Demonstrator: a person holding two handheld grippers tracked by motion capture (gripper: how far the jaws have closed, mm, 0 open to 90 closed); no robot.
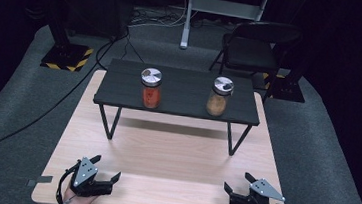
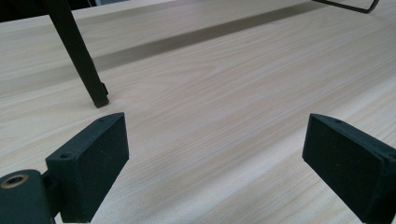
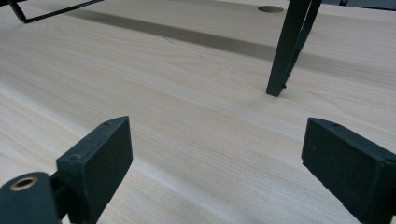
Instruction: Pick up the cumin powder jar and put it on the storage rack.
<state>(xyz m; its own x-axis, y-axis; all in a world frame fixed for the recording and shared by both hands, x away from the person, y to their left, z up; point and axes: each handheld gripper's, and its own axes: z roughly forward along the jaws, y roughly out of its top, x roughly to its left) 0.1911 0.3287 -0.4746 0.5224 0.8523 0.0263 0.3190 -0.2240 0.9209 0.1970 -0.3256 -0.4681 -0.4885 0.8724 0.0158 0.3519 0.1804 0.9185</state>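
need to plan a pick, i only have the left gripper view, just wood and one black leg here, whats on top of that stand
Observer: Two jars stand on the black raised shelf: the red-filled jar on its left part, the tan-filled jar on its right.
Operator: lids on
Observer: Yes, each has a silvery cap.
Operator: wheres the other gripper
Observer: The right gripper sits at the near right edge of the wooden table, jaws open, nothing between them.
Operator: and mine
Observer: The left gripper is at the near left edge, open too, well short of the shelf.
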